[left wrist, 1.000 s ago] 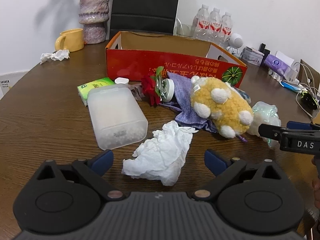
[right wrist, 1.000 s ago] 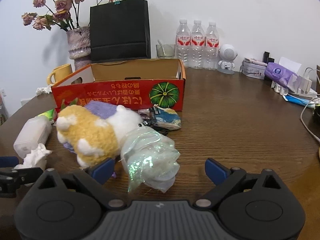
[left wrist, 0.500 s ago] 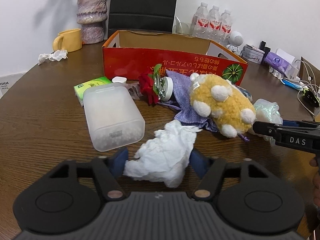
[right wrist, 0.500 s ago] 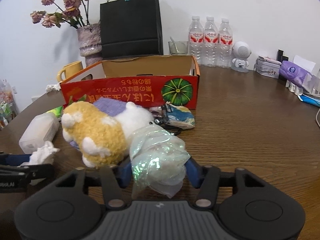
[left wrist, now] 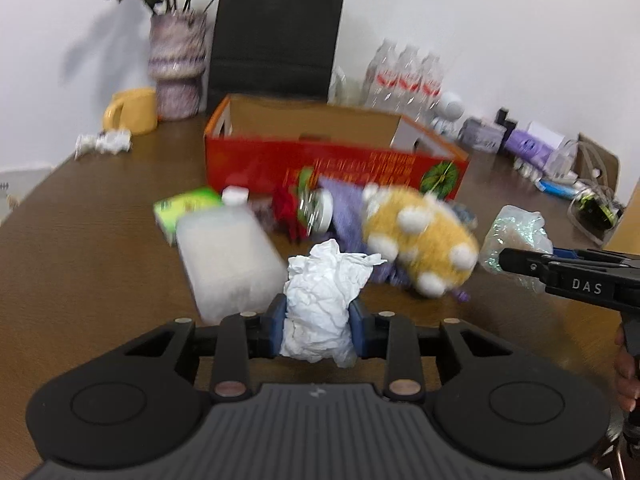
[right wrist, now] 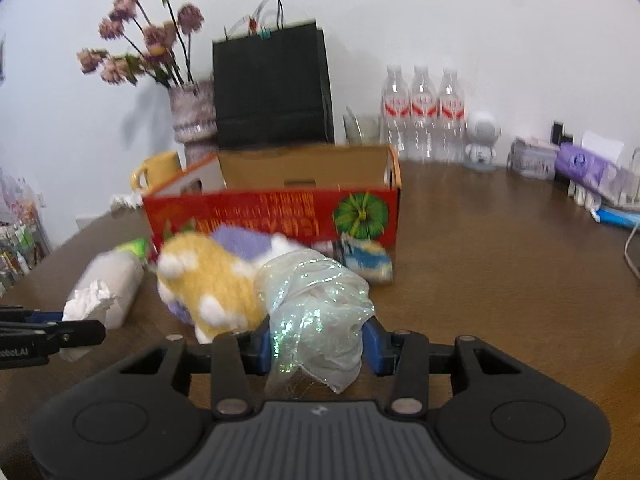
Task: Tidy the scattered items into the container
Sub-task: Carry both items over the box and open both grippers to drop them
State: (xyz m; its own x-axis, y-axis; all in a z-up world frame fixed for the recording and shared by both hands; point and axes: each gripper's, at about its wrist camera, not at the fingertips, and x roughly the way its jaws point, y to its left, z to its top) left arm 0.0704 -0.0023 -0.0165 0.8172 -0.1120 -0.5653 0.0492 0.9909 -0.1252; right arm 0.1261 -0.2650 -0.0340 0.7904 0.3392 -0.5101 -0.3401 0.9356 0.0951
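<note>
- Landmark: red cardboard box (left wrist: 332, 160), open top, on the wooden table (left wrist: 80, 248).
- Left of box front: green packet (left wrist: 186, 204); frosted plastic container (left wrist: 228, 256) lying on its side, nearer the camera than the box.
- Left gripper (left wrist: 318, 330): jaws closing, blue pads pressing both sides of a crumpled white tissue (left wrist: 324, 292); tissue sits in front of the box, just beside the container.
- Directly before box front: red flower (left wrist: 286, 210), purple cloth (left wrist: 344, 208), yellow plush toy (left wrist: 416, 240) lying on the cloth.
- Right gripper (right wrist: 318, 346): jaws closing on a crumpled iridescent plastic wrap (right wrist: 316, 312); wrap is in front of the box's right half, touching the plush.
- Behind box: black paper bag (right wrist: 272, 92), vase (right wrist: 192, 120), three water bottles (right wrist: 422, 112).
</note>
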